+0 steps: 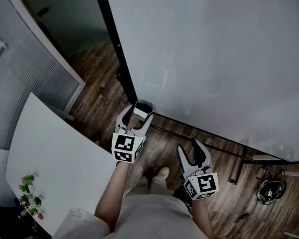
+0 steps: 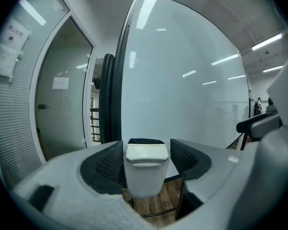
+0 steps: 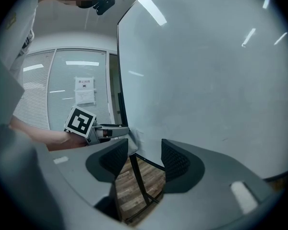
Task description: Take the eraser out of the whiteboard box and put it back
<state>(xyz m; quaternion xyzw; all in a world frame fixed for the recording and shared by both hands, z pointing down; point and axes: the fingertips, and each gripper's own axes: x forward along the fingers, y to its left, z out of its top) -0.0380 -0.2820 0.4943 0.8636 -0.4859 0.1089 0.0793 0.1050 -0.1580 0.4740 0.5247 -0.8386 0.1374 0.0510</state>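
Observation:
A small white whiteboard box hangs at the lower left corner of the whiteboard. In the left gripper view the box sits between the jaws, and the eraser's dark textured top peeks out behind its rim. My left gripper reaches around the box, with the pads close beside both walls and not visibly pressing; it holds nothing. My right gripper hovers lower right, away from the board, open and empty. Past its jaws it sees the left gripper at the box.
A white table stands at the left, with small green plants near its edge. The whiteboard's dark stand bar runs low over the wooden floor. Cables lie at the right. The person's shoes show below the grippers.

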